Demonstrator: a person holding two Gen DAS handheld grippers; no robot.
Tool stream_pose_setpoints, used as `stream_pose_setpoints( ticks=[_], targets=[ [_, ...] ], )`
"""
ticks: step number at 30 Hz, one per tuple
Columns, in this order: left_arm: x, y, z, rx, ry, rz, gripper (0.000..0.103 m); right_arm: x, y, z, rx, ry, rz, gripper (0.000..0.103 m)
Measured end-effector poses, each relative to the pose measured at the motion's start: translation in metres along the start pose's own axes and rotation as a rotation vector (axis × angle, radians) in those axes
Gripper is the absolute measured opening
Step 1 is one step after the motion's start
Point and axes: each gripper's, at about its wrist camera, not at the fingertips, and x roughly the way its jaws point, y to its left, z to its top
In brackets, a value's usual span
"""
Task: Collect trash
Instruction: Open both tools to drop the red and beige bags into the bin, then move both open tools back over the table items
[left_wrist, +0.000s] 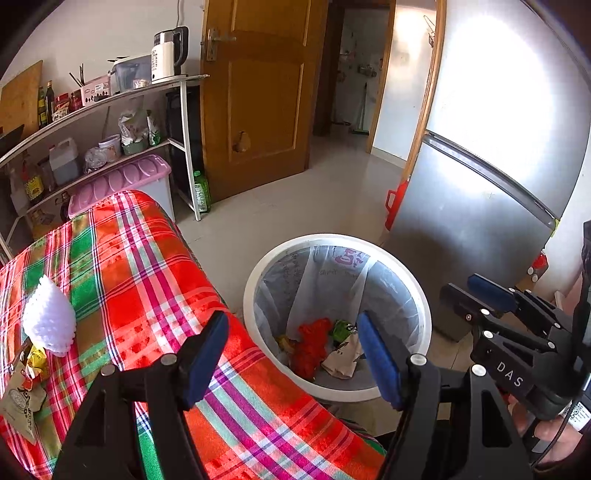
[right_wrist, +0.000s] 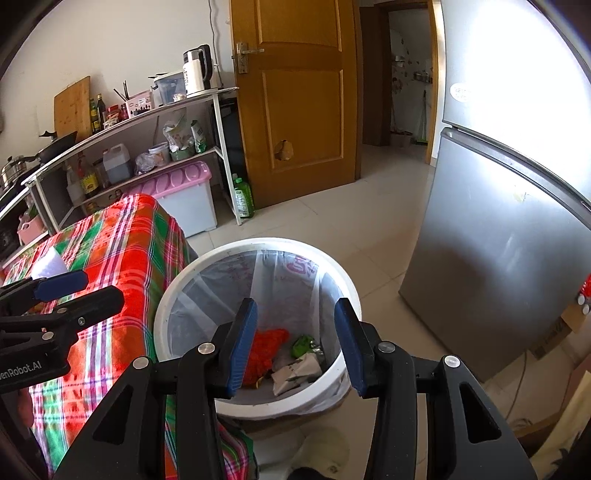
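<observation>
A white bin (left_wrist: 334, 239) lined with a clear bag stands on the floor beside the plaid-covered table (left_wrist: 147, 273). In it lie a red wrapper (left_wrist: 310, 343), a green wrapper (left_wrist: 341, 328) and a crumpled paper packet (left_wrist: 343, 360). My left gripper (left_wrist: 291, 356) hangs open and empty over the table's edge and the bin. My right gripper (right_wrist: 295, 347) is open and empty above the bin (right_wrist: 258, 244), over the red wrapper (right_wrist: 266, 347). On the cloth at the far left lie a white foam net (left_wrist: 48, 317), a yellow wrapper (left_wrist: 37, 360) and a paper packet (left_wrist: 20, 402).
A silver fridge (left_wrist: 480, 192) stands close to the right of the bin. A wooden door (left_wrist: 258, 92) and a doorway lie beyond. A loaded shelf rack (left_wrist: 110, 122), a pink-lidded box (left_wrist: 125, 181) and a green bottle (left_wrist: 201, 192) stand behind the table.
</observation>
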Motion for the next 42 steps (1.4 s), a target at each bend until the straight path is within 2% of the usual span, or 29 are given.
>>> stream_pose_setpoints(
  ticks=[6,17,23,32,34,42],
  targets=[
    [-0.017,0.016,-0.008,-0.029,-0.016,0.004,0.074,-0.009,0.014,-0.001,-0.015,-0.015,0.027,0.045],
    [-0.048,0.061,-0.027,-0.100,-0.044,0.056,0.074,-0.017,0.060,-0.001,-0.076,-0.038,0.101,0.045],
    [-0.068,0.099,-0.043,-0.154,-0.056,0.115,0.074,-0.016,0.090,0.001,-0.114,-0.042,0.157,0.045],
    [-0.095,0.170,-0.072,-0.269,-0.063,0.258,0.076,-0.001,0.150,0.005,-0.176,-0.021,0.279,0.046],
    [-0.100,0.185,-0.079,-0.290,-0.064,0.278,0.076,0.004,0.165,0.006,-0.188,-0.009,0.303,0.052],
    [-0.107,0.227,-0.094,-0.357,-0.053,0.328,0.078,0.020,0.218,0.011,-0.260,0.030,0.387,0.053]
  ],
)
